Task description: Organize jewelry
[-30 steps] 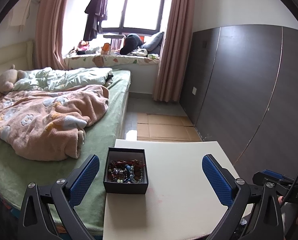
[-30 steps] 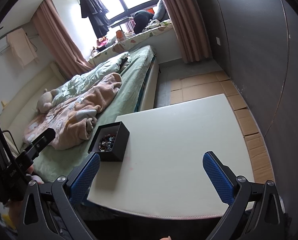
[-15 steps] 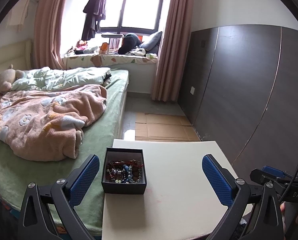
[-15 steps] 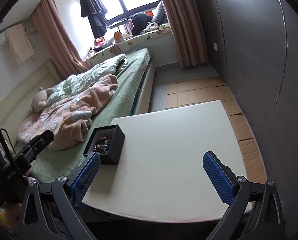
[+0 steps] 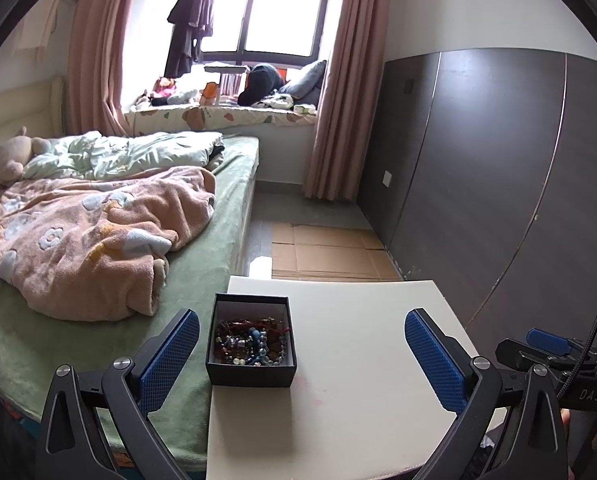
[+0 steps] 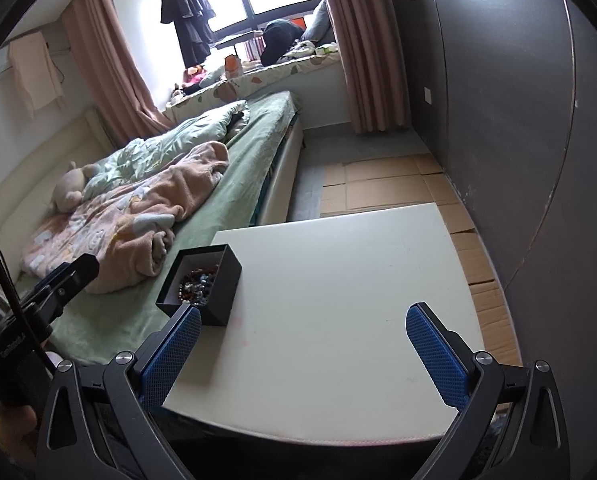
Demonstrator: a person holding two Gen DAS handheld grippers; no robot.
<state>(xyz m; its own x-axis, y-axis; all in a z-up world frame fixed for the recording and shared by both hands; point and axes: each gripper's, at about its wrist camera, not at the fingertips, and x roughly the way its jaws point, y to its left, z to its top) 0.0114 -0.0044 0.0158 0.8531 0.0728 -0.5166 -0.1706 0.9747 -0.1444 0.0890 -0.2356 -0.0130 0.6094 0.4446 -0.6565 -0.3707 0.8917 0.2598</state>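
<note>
Tools left (image 5: 301,354) and right (image 6: 303,350) spread wide, empty, above table (image 5: 358,360) near jewelry box (image 5: 251,374).

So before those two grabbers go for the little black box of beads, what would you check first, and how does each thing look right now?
1. Left gripper open and empty: ok, jaws wide apart.
2. Right gripper open and empty: ok, nothing between its pads.
3. Black box has no lid on it and stands upright: ok, the beaded jewelry is exposed.
4. Box sits fully on the white table: ok, though it is near the edge beside the bed.
5. Free table space to lay pieces out: ok, the surface right of the box is bare.
6. Strands separate or tangled: cannot tell, they lie in one heap.
</note>
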